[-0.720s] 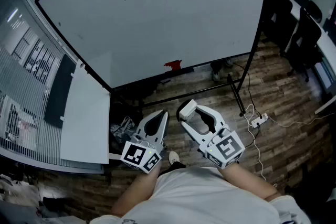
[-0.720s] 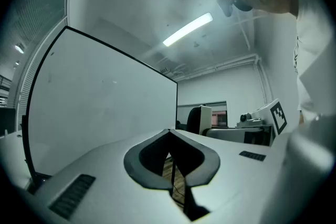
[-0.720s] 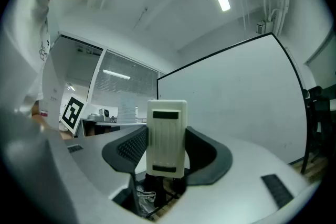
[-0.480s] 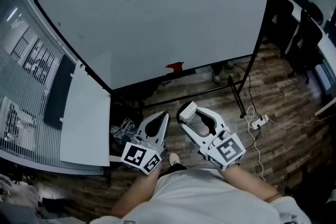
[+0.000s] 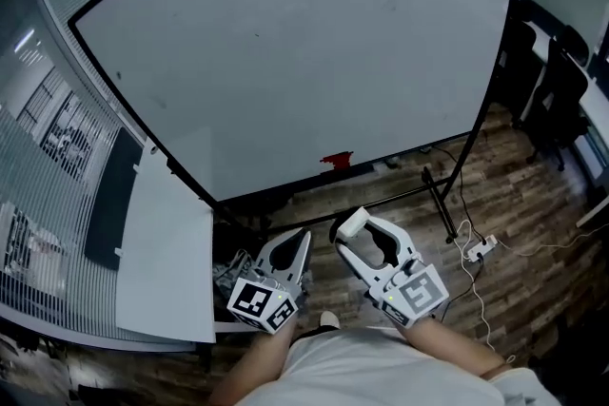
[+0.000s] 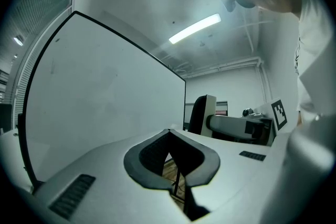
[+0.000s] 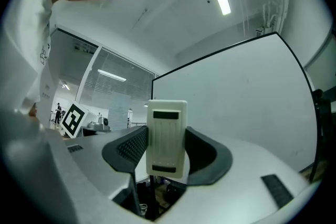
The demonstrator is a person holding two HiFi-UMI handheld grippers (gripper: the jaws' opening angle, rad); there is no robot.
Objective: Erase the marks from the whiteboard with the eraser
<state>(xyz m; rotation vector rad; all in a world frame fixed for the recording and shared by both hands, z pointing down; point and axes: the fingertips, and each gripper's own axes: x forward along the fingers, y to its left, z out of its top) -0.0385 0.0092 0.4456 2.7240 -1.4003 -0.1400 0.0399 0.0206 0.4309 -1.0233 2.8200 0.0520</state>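
The right gripper (image 5: 360,228) has the white eraser (image 7: 166,136) pinched by its two long sides, standing upright between the pads, so that part is sorted. The left gripper (image 5: 299,238) is squeezed together with nothing in it (just hanging out next to the other one). Both sit low near the person's body, well apart from the whiteboard (image 5: 304,52).

The board looks mostly clean apart from a few faint specks and a red patch (image 5: 335,160) right at the bottom edge. It's hard to tell if that's ink or something sitting on the ledge.

What could go sideways:
- The eraser is only held by its sides, so pushing it against the board could twist it or pop it out.
- The board is on a stand (image 5: 440,190), so a hard wipe might rock it.
- There's a cable (image 5: 466,204) on the floor by the stand foot, an easy trip when stepping in.
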